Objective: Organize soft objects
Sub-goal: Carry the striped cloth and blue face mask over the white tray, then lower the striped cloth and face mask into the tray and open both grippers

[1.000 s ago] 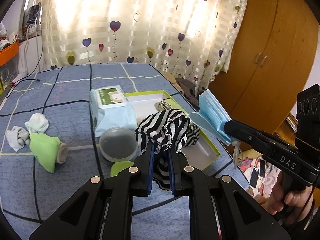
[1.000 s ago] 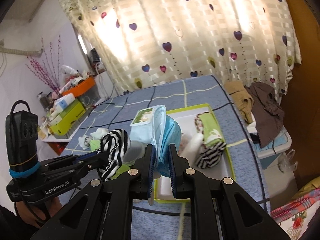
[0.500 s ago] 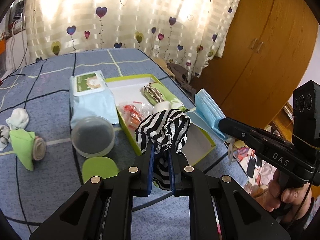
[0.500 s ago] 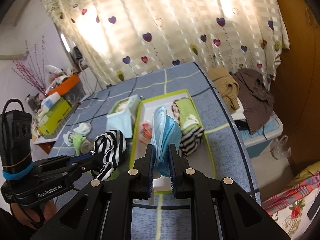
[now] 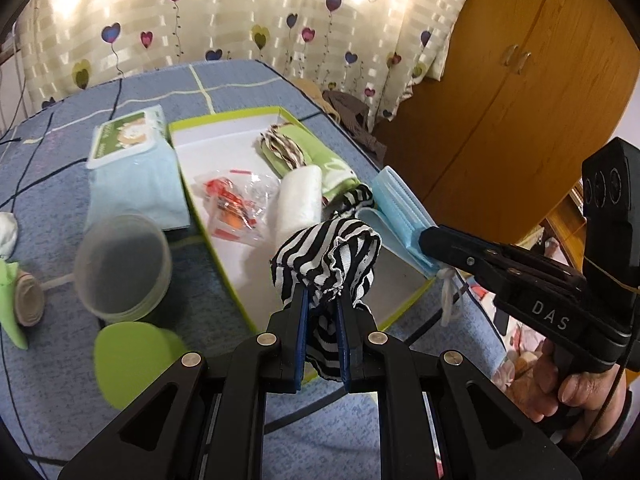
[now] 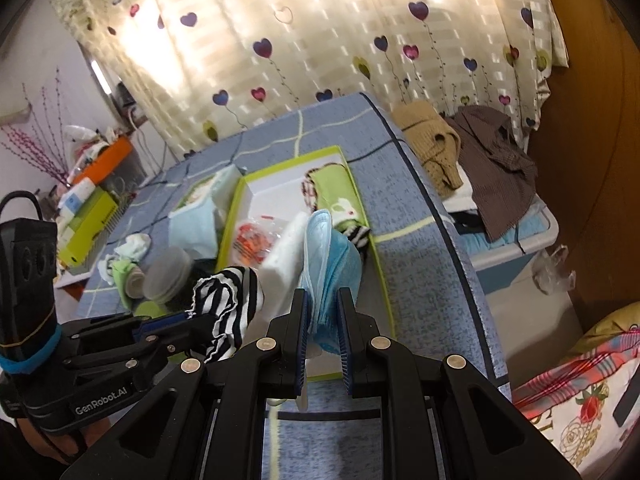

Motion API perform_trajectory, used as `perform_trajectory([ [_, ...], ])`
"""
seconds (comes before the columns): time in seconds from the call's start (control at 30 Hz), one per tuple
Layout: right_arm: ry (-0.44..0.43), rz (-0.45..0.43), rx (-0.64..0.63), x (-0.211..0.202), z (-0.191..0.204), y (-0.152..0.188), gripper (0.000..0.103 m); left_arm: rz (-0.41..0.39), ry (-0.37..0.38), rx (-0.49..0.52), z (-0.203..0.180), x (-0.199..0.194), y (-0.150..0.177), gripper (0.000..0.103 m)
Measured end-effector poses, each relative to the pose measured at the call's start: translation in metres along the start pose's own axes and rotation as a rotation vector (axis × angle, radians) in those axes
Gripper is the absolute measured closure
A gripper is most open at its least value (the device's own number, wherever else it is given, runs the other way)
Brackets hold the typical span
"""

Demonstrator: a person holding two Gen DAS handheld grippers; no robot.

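My left gripper is shut on a black-and-white striped cloth and holds it over the near end of the green-rimmed white tray. My right gripper is shut on a stack of blue face masks, also above the tray's near end. In the left wrist view the masks hang at the tray's right rim. Inside the tray lie a green towel roll, a white roll, a striped piece and a plastic bag with red items.
A wet-wipes pack, a clear plastic tub and its green lid sit left of the tray on the blue checked table. White socks and a green roll lie further left. Clothes are piled beyond the table's right edge.
Both grippers have moved forward and down toward the tray, still holding the striped cloth and the masks. The tray now fills more of both views.
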State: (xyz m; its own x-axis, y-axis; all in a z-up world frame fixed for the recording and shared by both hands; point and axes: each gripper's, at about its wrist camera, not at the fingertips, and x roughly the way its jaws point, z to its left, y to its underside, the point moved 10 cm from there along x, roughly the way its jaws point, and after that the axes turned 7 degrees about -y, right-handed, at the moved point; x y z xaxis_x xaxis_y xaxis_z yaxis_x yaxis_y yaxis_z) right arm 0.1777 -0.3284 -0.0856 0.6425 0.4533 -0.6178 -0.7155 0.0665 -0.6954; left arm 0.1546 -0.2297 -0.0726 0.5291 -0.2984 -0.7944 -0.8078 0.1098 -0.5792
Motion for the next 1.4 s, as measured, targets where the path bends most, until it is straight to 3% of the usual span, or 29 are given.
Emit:
perform_trajectory([
  [0.37,-0.001,0.062,0.002,0.034,-0.013,0.000,0.089,0.066,-0.013,-0.020,0.001,0.031,-0.002,0.089],
  [0.87,-0.008,0.094,-0.031,0.072,-0.018,-0.020,0.089,0.058,-0.068,-0.089,0.016,0.052,-0.028,0.089],
  [1.4,0.048,0.106,-0.059,0.054,-0.020,-0.005,0.089,0.054,-0.047,-0.056,0.004,0.042,-0.015,0.089],
])
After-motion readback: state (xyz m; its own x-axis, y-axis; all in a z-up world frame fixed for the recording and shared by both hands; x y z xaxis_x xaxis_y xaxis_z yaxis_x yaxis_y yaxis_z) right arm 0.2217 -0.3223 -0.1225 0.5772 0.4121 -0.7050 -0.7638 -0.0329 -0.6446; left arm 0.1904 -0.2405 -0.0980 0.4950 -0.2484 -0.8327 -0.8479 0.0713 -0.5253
